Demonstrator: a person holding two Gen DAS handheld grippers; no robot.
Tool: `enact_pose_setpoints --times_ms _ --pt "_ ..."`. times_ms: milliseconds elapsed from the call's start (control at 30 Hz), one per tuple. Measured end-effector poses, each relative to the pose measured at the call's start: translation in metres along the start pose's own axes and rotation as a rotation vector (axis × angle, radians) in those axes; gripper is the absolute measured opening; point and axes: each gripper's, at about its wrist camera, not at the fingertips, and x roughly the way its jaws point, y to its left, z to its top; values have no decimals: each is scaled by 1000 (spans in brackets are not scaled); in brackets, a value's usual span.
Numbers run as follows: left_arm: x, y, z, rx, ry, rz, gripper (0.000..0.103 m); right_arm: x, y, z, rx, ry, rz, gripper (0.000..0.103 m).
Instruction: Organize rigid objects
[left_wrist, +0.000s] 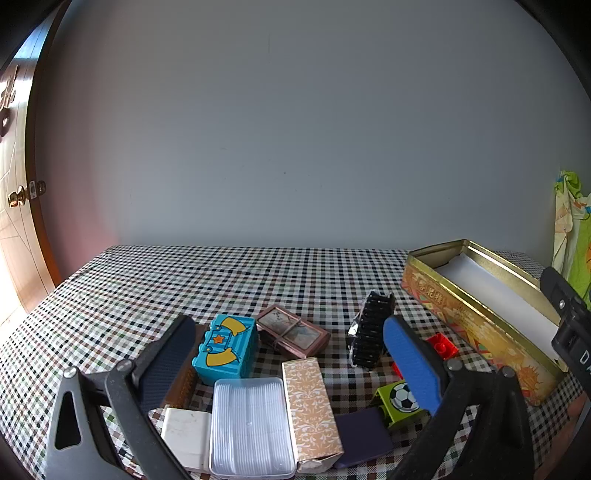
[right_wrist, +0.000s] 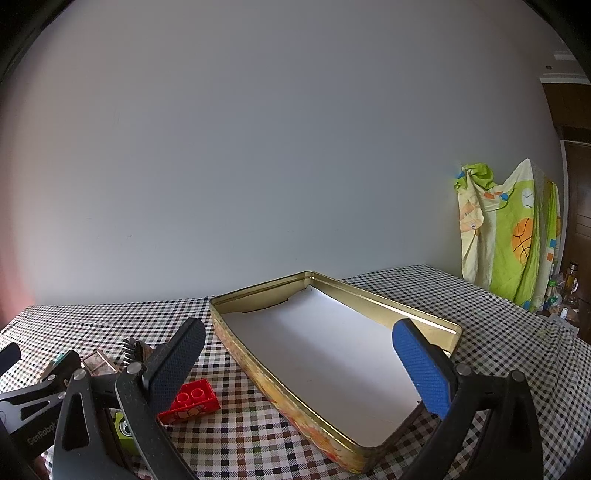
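Note:
My left gripper (left_wrist: 288, 325) hangs open above a cluster of small things. They include a blue toy block (left_wrist: 225, 349), a brown card box (left_wrist: 291, 330), a black brush (left_wrist: 369, 339), a clear plastic case (left_wrist: 251, 428), a patterned beige box (left_wrist: 312, 406), a white box (left_wrist: 184, 439) and a green football block (left_wrist: 400, 400). A red brick (left_wrist: 441, 345) lies beside the open gold tin (left_wrist: 461, 314). My right gripper (right_wrist: 299, 328) stands open over the tin (right_wrist: 373, 301), which holds only a white lining. The red brick (right_wrist: 192, 402) lies left of it. Neither gripper holds anything.
A checked cloth (left_wrist: 184, 277) covers the table, which backs onto a plain wall. A wooden door with a brass knob (left_wrist: 16, 197) stands at the left. A green printed cloth (right_wrist: 509, 236) hangs at the right, with bottles (right_wrist: 570, 280) beyond the table's right edge.

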Motion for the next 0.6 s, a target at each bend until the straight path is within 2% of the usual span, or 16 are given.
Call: enact_pose_setpoints --times_ms 600 --pt "0 1 -1 -5 0 -1 103 1 -1 0 -1 0 1 103"
